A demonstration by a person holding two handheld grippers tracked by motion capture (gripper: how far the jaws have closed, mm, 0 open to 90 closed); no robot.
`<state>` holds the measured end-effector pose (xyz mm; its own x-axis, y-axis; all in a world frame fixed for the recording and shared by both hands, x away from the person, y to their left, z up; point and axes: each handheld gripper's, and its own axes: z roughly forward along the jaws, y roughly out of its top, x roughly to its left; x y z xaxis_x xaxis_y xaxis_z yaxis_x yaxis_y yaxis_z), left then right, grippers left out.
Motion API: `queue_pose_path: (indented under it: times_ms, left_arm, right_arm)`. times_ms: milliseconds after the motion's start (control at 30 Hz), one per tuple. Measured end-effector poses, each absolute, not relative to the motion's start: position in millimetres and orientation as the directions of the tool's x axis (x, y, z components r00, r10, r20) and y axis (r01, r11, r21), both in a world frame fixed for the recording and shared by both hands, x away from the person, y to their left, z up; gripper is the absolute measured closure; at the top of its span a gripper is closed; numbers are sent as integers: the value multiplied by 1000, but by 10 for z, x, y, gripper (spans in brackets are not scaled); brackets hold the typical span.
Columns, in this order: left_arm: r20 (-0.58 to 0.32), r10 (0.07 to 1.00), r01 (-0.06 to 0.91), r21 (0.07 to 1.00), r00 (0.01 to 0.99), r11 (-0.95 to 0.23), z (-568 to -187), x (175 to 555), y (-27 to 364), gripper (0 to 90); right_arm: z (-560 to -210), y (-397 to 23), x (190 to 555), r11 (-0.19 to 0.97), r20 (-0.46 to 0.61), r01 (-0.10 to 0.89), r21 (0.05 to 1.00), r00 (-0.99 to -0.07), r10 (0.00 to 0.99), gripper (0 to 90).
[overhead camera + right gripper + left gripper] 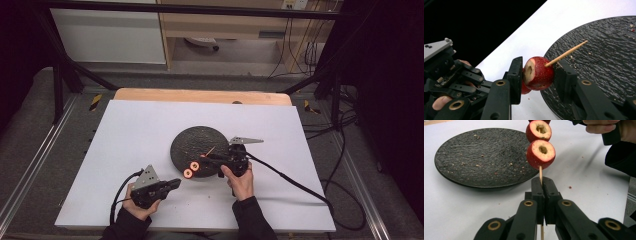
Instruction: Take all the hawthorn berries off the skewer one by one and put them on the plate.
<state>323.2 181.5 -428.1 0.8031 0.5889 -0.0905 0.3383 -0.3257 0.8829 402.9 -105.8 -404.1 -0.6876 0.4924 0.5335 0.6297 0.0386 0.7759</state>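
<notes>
High view: we hold a skewer [209, 151] between 2 grippers at the near right edge of a dark plate [200, 145] on the white table [125, 135]. Left gripper [541, 185] has its jaws pressed together on the stick's near end, just below 2 cored red fruits [540, 154]. Right gripper [537, 77] has its jaws either side of the far fruit [539, 72]; left pad touches it, right pad's contact we can't tell. Skewer tip pokes out over the plate.

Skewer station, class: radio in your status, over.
Left gripper shut on skewer. Right gripper around upper fruit, left pad touching. Dark plate beside; nothing blocking.
</notes>
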Motion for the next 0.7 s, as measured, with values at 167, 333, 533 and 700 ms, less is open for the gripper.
queue_pose_path:
  times_ms: [167, 333, 533, 700]
  left_arm:
    - [-83, 588, 327, 888, 805, -322, -4267, 3223, 1819, 882]
    - [-73, 589, 314, 894, 805, -318, -4253, 3213, 1821, 882]
    - [-68, 589, 307, 897, 805, -317, -4244, 3203, 1825, 883]
    - [-65, 590, 302, 900, 805, -314, -4240, 3200, 1826, 882]
  right_arm:
    - [-4003, -1079, 4037, 26, 545, 633, 774, -686, 482, 637]
    - [-3970, -1098, 4043, 12, 557, 635, 772, -687, 467, 649]
    - [-3919, -1129, 4050, -10, 553, 627, 779, -679, 483, 695]
    - [-3905, -1143, 4064, -11, 557, 629, 777, -680, 476, 701]
